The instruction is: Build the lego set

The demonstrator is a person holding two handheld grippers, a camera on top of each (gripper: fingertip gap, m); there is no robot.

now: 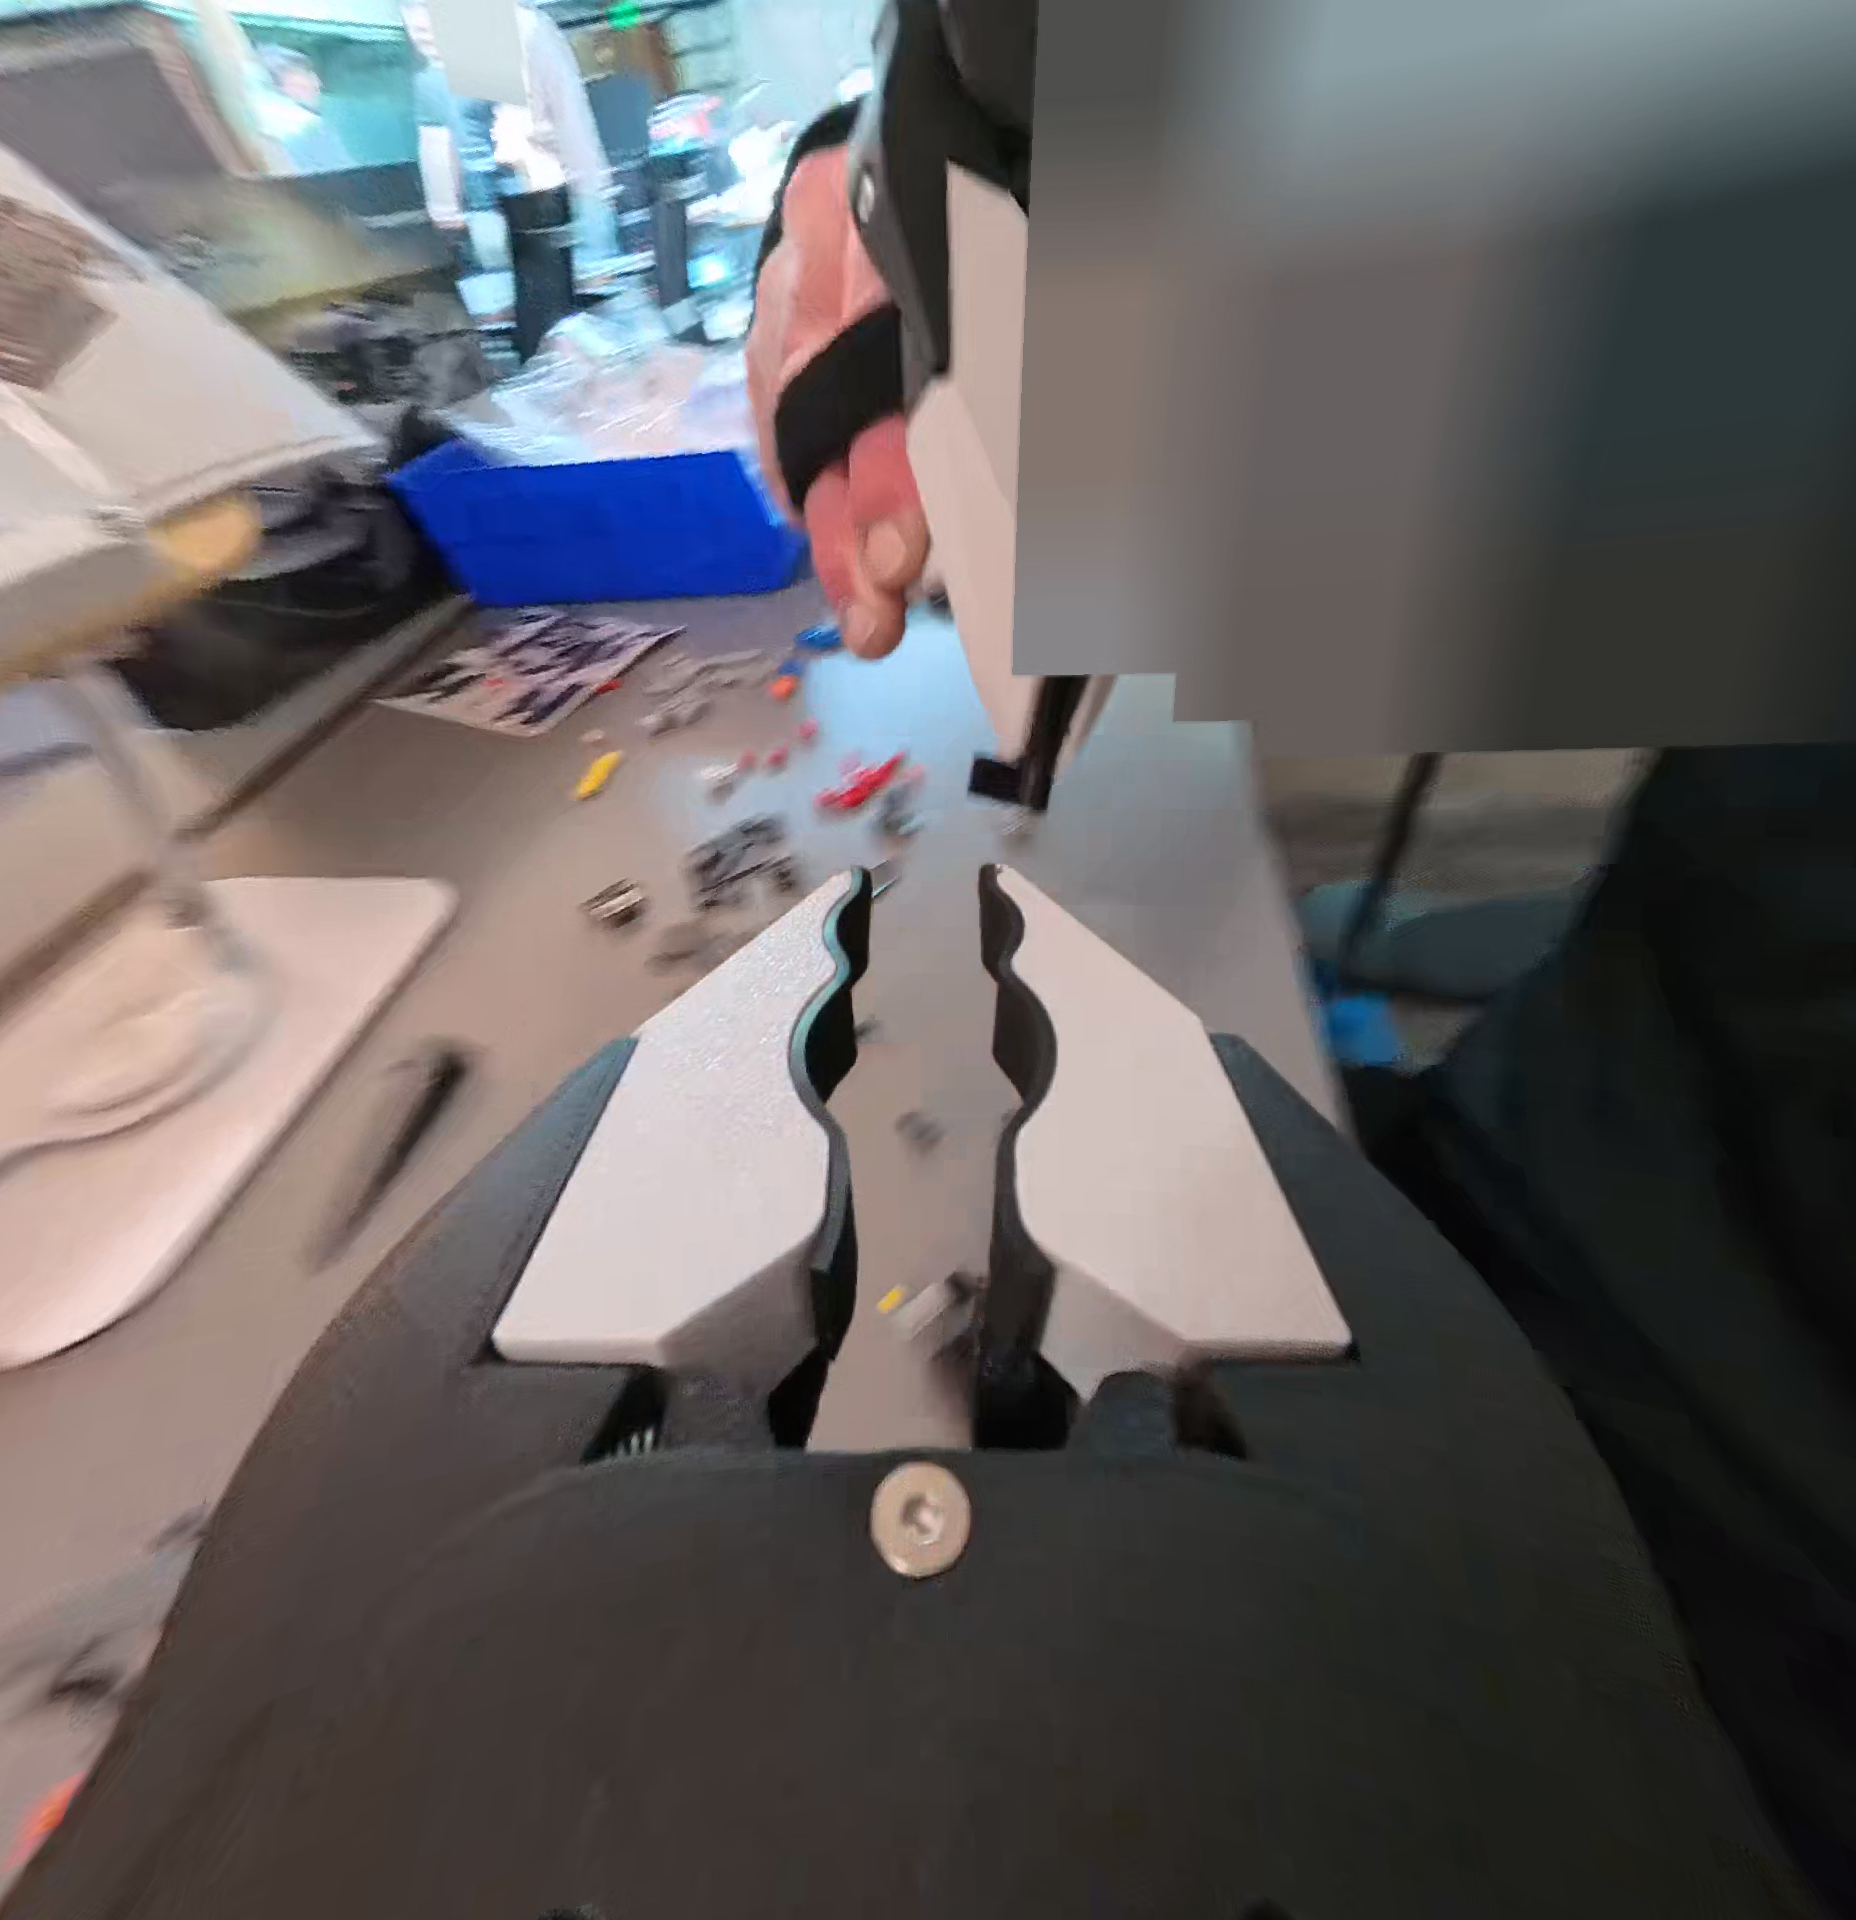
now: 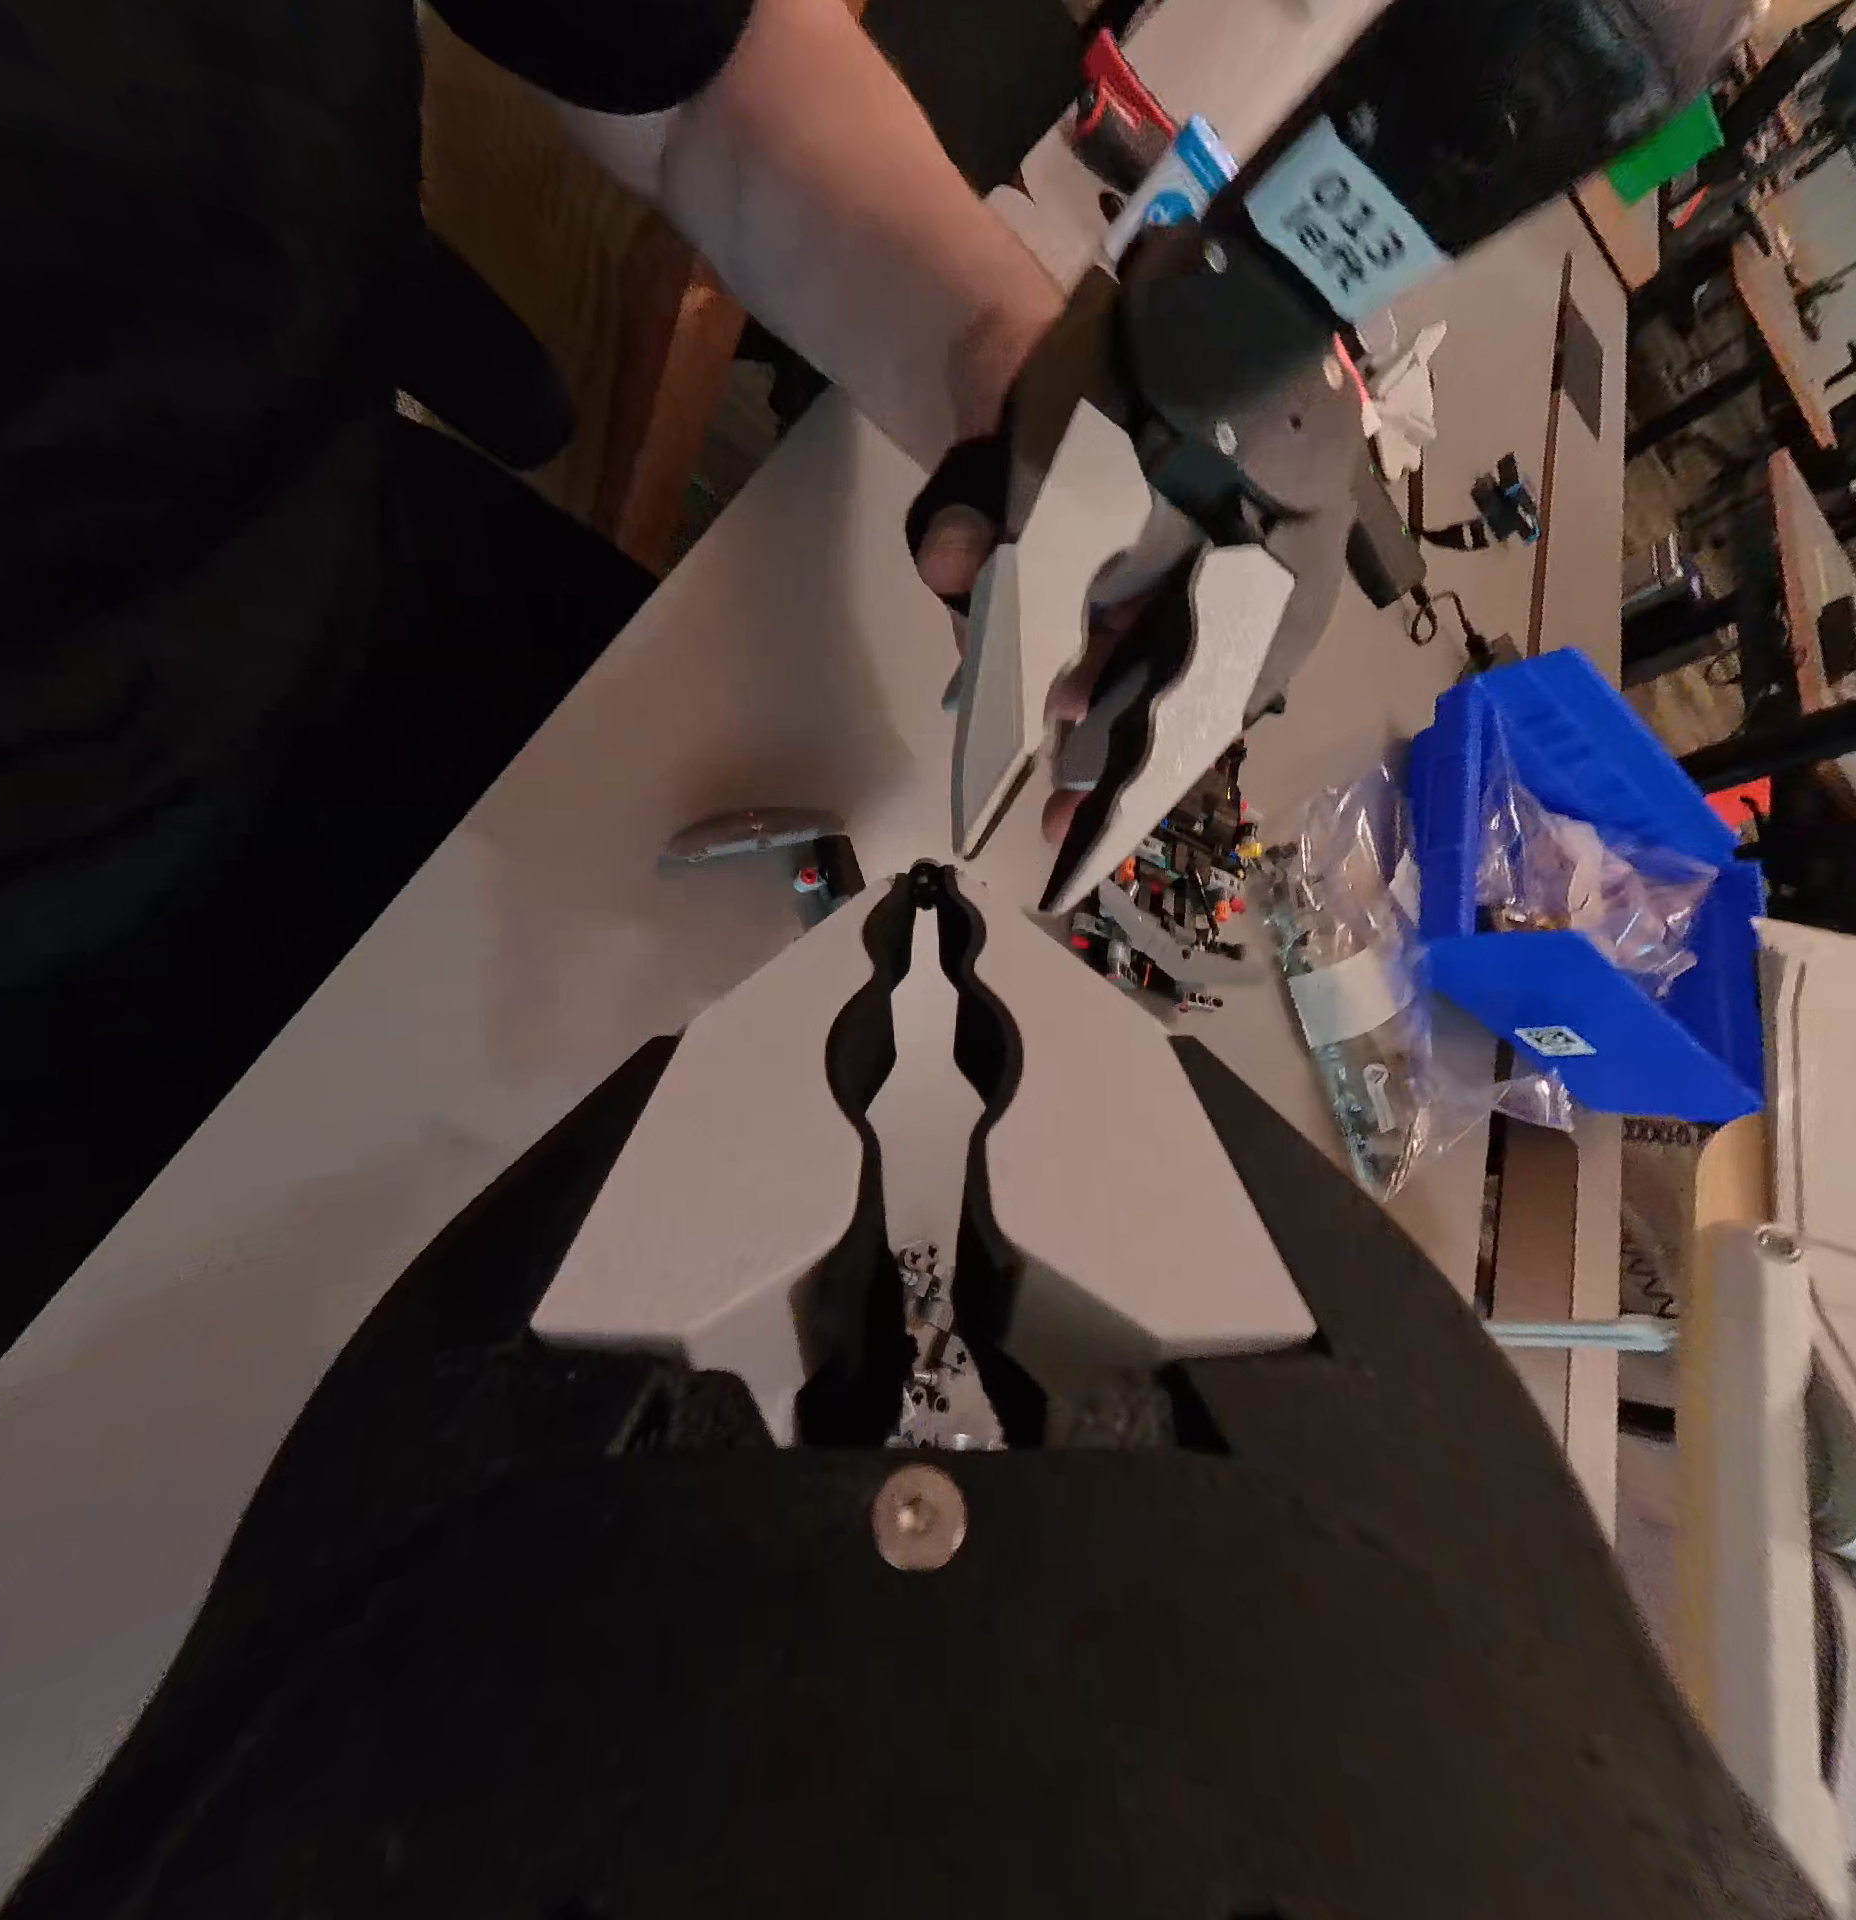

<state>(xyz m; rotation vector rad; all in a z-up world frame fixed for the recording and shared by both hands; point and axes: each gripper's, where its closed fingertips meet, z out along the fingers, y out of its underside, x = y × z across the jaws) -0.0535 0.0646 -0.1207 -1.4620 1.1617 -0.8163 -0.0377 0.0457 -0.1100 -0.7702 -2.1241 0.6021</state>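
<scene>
Over the pale table, the right gripper has its fingertips pinched on a small black peg, a rounded plastic piece; the pads meet it at the very tip. Just beside it, the left gripper hangs with its jaws narrowly parted and nothing between them. Both tools carry matt white fingers lined with wavy black rubber. Near the tips lies a grey curved panel, and a heap of dark, hard-edged construction parts with red and orange pins. Farther off stand a glossy blue bin and crinkled clear bags.
</scene>
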